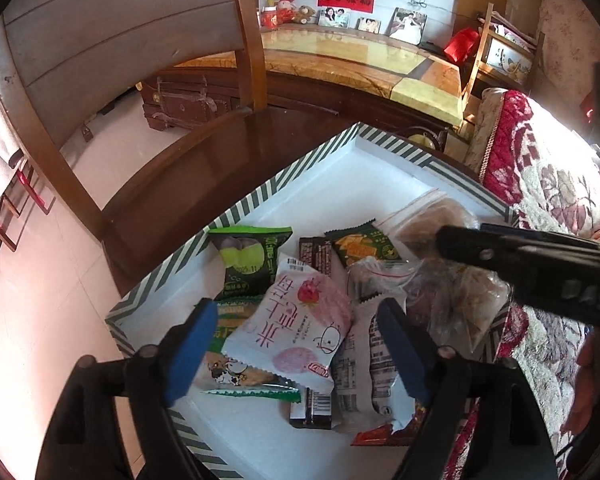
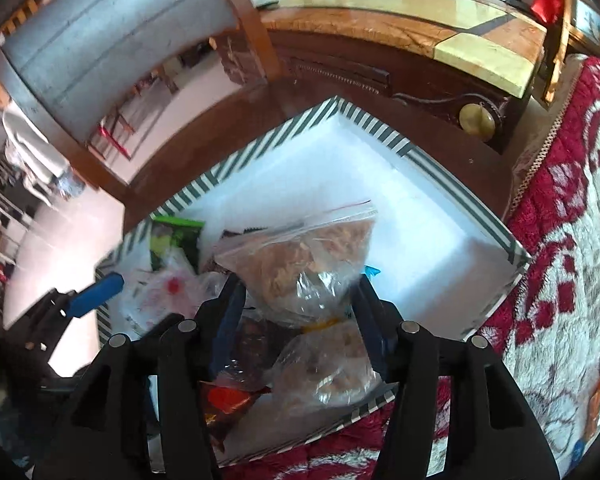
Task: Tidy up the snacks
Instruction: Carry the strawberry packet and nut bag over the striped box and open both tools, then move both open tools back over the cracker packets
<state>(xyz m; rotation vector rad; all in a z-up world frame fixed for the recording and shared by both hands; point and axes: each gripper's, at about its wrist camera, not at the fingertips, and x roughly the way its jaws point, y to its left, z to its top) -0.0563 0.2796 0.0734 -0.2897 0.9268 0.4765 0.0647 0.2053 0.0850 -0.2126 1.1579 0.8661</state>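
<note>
A white box with a green striped rim (image 1: pixel 260 196) holds several snack packets. A white and pink packet (image 1: pixel 296 320) lies between the open fingers of my left gripper (image 1: pixel 296 340), which hovers just above it. A green packet (image 1: pixel 248 260) lies behind it. My right gripper (image 2: pixel 300 304) is over the same box (image 2: pixel 420 208), its fingers on either side of a clear zip bag of brown snacks (image 2: pixel 304 260); whether they press it is unclear. The right gripper also shows in the left wrist view (image 1: pixel 520 256), above the clear bag (image 1: pixel 452 280).
The box sits on a wooden chair seat (image 1: pixel 204 168) beside a red floral blanket (image 1: pixel 548 184). The chair back (image 1: pixel 112 36) rises at the left. A marble-topped cabinet (image 1: pixel 360 52) stands behind. Pale floor (image 1: pixel 32 320) is to the left.
</note>
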